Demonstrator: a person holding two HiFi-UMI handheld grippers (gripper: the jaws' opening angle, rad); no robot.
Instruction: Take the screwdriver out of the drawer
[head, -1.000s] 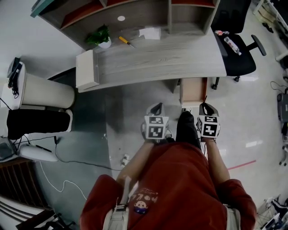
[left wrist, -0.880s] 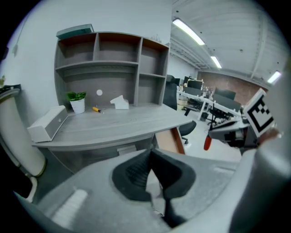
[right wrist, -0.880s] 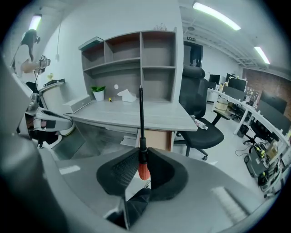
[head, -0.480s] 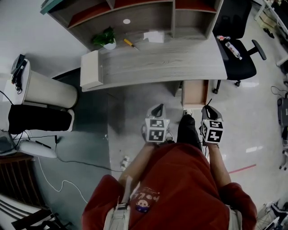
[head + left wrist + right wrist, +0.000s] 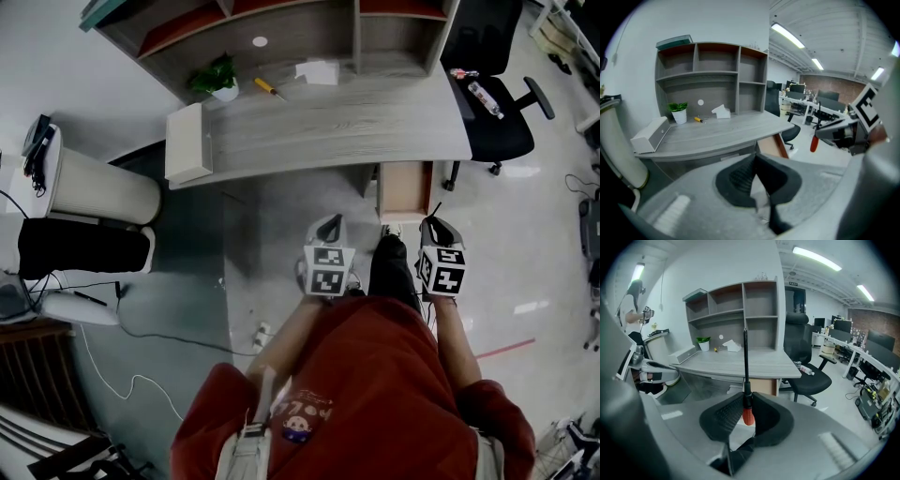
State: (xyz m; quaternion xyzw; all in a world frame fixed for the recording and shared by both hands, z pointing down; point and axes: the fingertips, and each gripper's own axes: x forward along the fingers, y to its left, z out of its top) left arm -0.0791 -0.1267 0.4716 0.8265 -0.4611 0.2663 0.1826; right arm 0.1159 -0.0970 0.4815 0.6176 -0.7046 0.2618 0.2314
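Close in front of my chest, both tongs have barely shifted over the last second, and the right tongs [image 5: 746,414] keep the same narrow clamp. That steadiness tells me the pulling-out part is probably finished and I am only carrying now.

Those right tongs are closed most of the way on the screwdriver [image 5: 748,416]. The pads pinch it at the top of the red handle, where the dark shaft begins. The shaft stands straight up and away from the pads, pointing at the shelving. The left tongs [image 5: 757,180] have their tips together with nothing between them, and they hang just beside the right pair, level with it.

Beyond the tips, the drawer [image 5: 405,190] still stands pulled out under the counter [image 5: 337,122], well clear of the tool, so the screwdriver is out of it and in the air.

Farther back on the counter lies a yellow-handled driver [image 5: 268,88], untouched, near a small potted plant [image 5: 217,77].
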